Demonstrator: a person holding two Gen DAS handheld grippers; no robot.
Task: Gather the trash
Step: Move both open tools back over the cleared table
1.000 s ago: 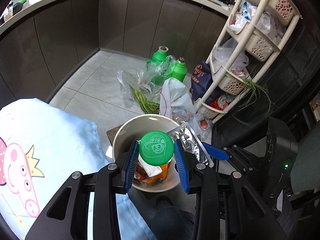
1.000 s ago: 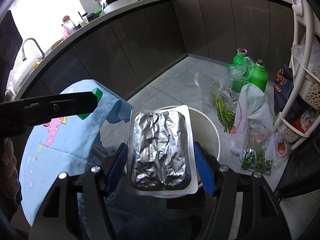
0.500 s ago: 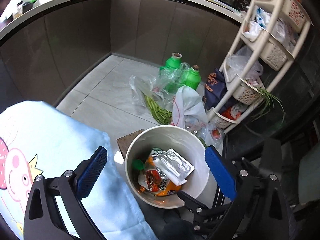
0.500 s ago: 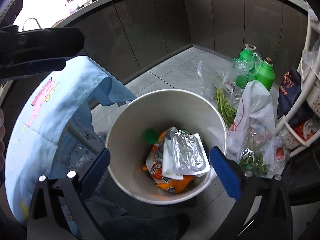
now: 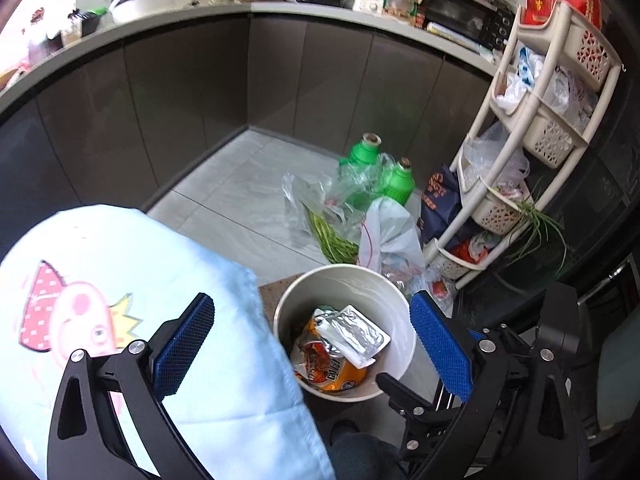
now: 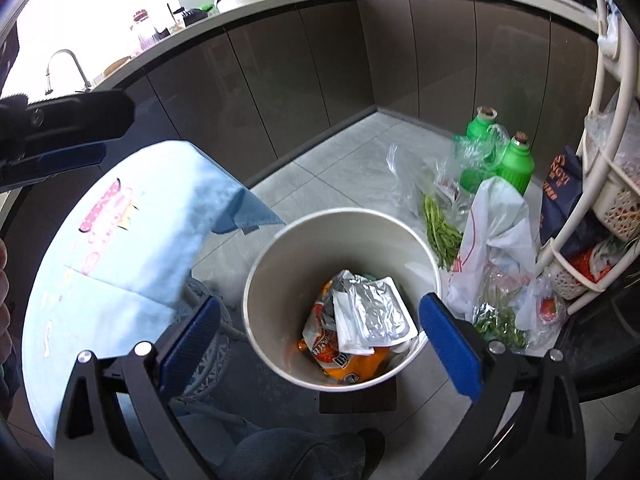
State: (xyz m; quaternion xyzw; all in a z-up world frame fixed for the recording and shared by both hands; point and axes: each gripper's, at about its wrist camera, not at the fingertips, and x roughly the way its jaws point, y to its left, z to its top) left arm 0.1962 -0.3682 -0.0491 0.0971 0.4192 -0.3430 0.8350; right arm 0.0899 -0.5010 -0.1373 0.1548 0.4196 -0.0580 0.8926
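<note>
A cream round bin point(image 5: 400, 292) point(image 6: 280, 248) stands on the floor beside a table. Inside it lie a silver foil tray point(image 5: 354, 332) point(image 6: 380, 312) on top of an orange snack wrapper point(image 5: 332, 372) point(image 6: 352, 368). My left gripper point(image 5: 312, 344) hangs open above the bin and the table's edge, nothing between its blue pads. My right gripper point(image 6: 320, 340) is open too, straddling the bin from above and empty. The green lid is not visible among the trash.
A light blue cartoon tablecloth point(image 5: 120, 280) point(image 6: 132, 232) covers the table on the left. Green bottles point(image 5: 376, 168) point(image 6: 504, 156), plastic bags with greens point(image 5: 332, 236) point(image 6: 496, 248) and a cream basket rack point(image 5: 532, 140) crowd the floor to the right. Dark cabinets ring the back.
Both grippers opened and let go: the green lid and the foil tray dropped into the bin. The left gripper then rose and drew back over the tablecloth.
</note>
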